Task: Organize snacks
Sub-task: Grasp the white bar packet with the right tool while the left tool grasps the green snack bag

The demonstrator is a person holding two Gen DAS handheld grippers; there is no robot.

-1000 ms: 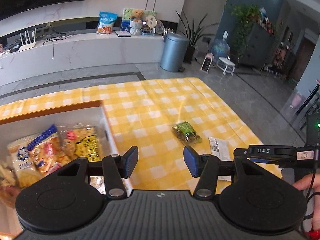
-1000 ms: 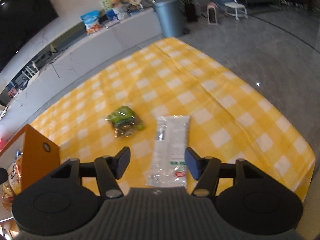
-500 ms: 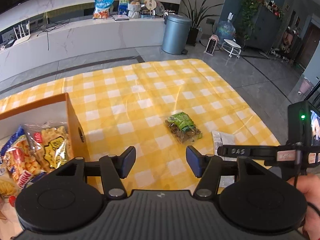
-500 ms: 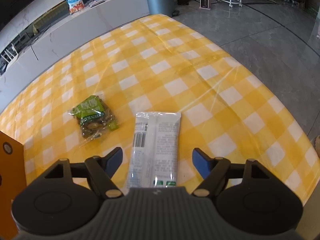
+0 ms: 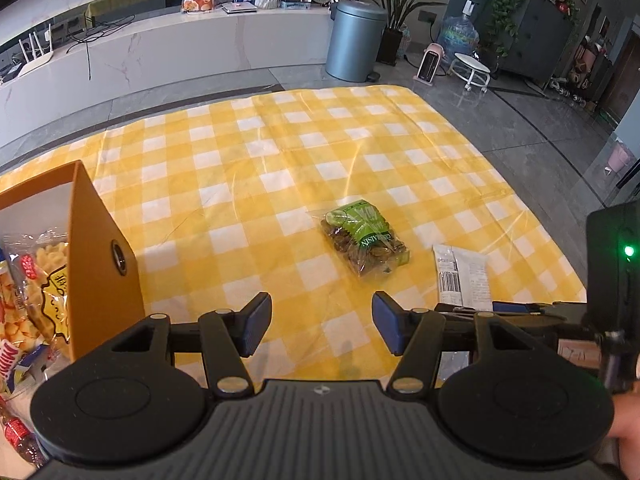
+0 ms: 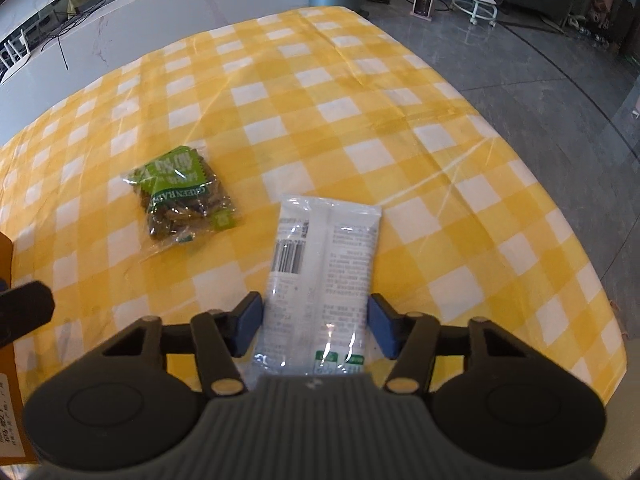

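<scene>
**Snack inventory: two packets outstanding**

Checked tablecloth [image 5: 248,168]: beneath both my tools. Orange box [image 5: 102,256]: left of my left gripper [image 5: 320,326], already stocked. White packet [image 6: 320,268]: between my right gripper [image 6: 316,326] pads, jaws just closing, not yet pressing. Green raisin packet [image 5: 366,236]: ahead of my left jaws, apart, empty.

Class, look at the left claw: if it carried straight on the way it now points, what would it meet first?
Probably the bare checked tablecloth: nothing lies between the left claw fingers. The green raisin bag sits further ahead, slightly right; depth is hard to judge.
</scene>
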